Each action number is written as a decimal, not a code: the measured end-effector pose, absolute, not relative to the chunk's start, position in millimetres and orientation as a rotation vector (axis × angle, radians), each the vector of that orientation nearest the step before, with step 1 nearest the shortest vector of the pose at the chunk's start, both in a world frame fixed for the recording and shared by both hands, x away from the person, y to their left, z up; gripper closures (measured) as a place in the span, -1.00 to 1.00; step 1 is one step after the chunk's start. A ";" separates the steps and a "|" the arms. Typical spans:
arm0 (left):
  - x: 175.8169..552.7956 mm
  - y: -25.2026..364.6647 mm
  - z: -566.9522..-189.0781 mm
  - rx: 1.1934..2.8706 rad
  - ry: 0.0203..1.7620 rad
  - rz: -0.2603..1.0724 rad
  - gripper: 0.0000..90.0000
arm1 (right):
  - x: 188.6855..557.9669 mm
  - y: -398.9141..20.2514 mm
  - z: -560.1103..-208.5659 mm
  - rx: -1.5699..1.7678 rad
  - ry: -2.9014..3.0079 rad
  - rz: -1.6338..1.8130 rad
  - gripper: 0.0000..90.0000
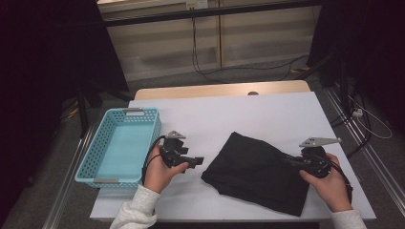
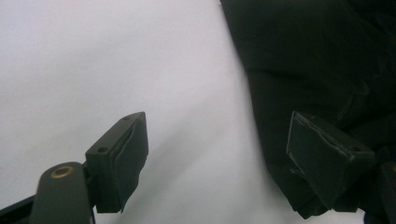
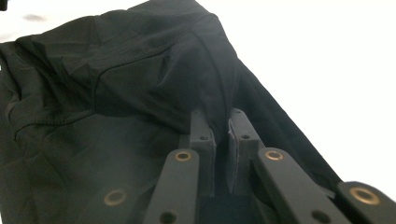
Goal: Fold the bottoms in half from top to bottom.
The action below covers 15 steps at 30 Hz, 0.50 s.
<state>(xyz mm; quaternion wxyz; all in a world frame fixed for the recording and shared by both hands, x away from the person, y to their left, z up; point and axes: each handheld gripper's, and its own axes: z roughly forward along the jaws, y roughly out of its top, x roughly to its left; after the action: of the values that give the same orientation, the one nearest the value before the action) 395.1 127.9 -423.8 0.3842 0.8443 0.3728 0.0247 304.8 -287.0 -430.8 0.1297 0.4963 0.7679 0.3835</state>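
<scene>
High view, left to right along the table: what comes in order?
Blue basket → left gripper → black cloth → right gripper.

No readable text, labels, brands or numbers anywhere. The folded black fabric garment [image 1: 260, 172], the light-blue perforated plastic basket [image 1: 95, 150] and the white tabletop [image 1: 267, 114] are all unmarked. The pale wall outlet plate [image 1: 197, 4] at the top edge is too small to read.
</scene>
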 end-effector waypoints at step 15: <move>395.8 127.0 -423.7 2.159 0.941 0.074 -0.54 | 298.4 -295.0 -428.5 1.446 2.216 1.104 0.85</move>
<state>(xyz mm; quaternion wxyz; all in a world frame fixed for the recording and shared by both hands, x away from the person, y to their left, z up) 395.8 127.0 -423.7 0.3828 0.8465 0.3688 0.0291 298.4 -295.0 -428.5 0.1367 0.4995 0.7657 0.3815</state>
